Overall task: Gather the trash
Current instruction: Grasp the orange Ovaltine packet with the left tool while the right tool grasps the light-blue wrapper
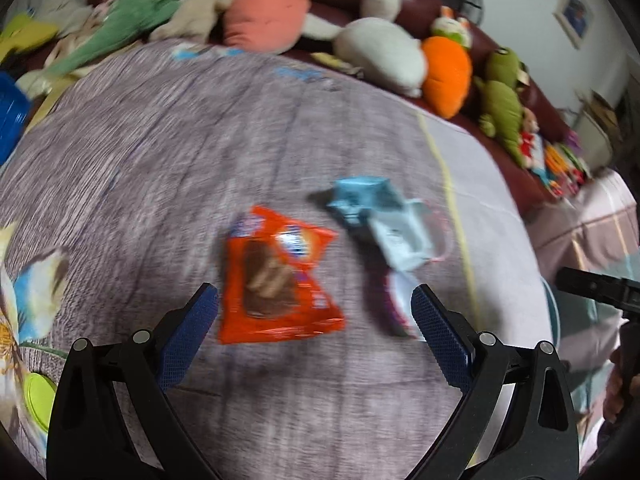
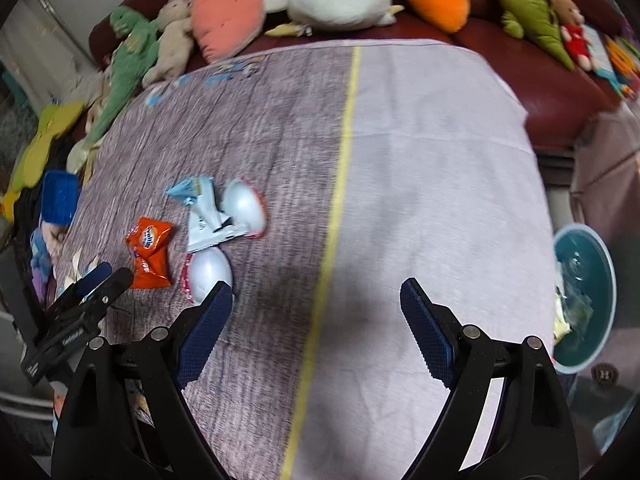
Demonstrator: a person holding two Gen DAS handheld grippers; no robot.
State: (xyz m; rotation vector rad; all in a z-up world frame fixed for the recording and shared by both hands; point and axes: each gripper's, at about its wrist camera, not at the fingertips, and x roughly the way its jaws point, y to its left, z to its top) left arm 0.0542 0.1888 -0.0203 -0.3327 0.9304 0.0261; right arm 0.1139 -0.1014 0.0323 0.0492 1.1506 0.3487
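Fingers on my left gripper (image 1: 315, 312) stand wide apart with nothing between the pads, and the orange snack packet (image 1: 276, 280) lies flat on the cloth just ahead of them, a little toward the left pad. Its long axis runs roughly away from me, so the jaws would straddle its narrower width if I judge it right. My right gripper (image 2: 316, 308) is equally wide open and empty, hanging over bare cloth (image 2: 420, 200) beyond the yellow stripe (image 2: 340, 184), well apart from the litter, so the left hand is plainly the nearer one. A crumpled blue wrapper (image 1: 360, 200) and white egg-shaped shells (image 2: 244, 208) lie just beside the packet. At the right edge sits a teal bin (image 2: 596, 300), partly cut off. Motion blur smears the left view, so I cannot read whether the packet is sealed or torn.
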